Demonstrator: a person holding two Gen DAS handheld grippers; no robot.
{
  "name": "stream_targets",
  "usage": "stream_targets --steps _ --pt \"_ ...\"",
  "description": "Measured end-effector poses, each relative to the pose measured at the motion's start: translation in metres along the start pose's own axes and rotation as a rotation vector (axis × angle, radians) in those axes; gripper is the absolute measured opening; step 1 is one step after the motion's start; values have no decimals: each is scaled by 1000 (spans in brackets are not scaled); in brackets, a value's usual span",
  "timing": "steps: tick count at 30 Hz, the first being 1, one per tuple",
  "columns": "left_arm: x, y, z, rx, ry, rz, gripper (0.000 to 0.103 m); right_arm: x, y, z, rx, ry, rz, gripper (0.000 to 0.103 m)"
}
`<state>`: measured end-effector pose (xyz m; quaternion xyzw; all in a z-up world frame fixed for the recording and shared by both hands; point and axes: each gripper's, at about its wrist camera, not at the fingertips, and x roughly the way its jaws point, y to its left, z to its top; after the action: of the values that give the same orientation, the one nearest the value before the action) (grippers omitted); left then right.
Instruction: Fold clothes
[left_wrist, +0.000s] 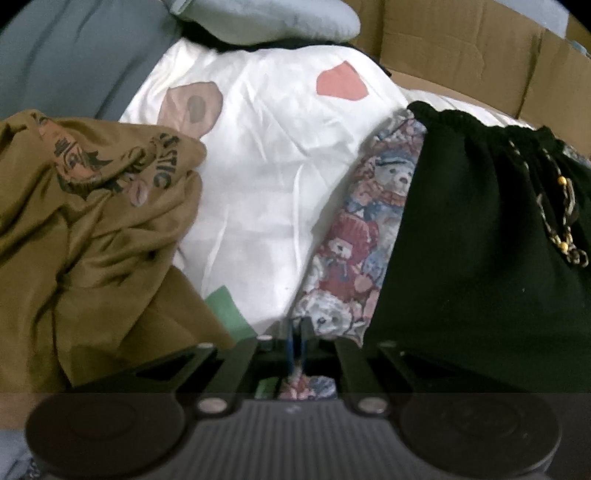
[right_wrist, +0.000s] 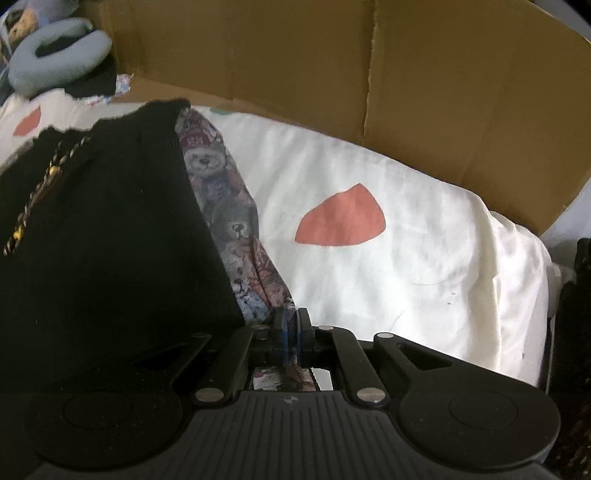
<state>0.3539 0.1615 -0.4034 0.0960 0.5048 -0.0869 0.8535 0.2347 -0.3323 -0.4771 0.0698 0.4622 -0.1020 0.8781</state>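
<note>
Your left gripper (left_wrist: 297, 325) is pinched tight on the near edge of the teddy-bear print garment (left_wrist: 354, 236), fabric bunched right between the pads. Your right gripper (right_wrist: 291, 325) is clamped on the same garment's other near corner, the bear cloth running up and away to the left of the jaws. The garment's black knit side (right_wrist: 110, 229), with its gold chain trim (left_wrist: 565, 218), lies just beside each claw on the white sheet (right_wrist: 406, 295). An olive printed T-shirt (left_wrist: 92, 221) sits crumpled well left, with a cardboard wall (right_wrist: 332, 66) behind.
</note>
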Motion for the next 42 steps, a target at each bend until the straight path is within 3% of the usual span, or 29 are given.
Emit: stream_targets --steps 6,11,35,42 --pt "-1 3 -1 -27 -5 -26 5 -12 -29 5 162 -59 66 7" --pt "-1 1 -2 -23 -6 -25 5 -5 -33 3 193 -46 82 7" --pt "-2 2 -3 -9 -7 -30 5 2 0 -3 17 -4 103 7" --pt "-2 2 -3 -6 -8 -32 5 -5 -12 0 74 -25 133 7"
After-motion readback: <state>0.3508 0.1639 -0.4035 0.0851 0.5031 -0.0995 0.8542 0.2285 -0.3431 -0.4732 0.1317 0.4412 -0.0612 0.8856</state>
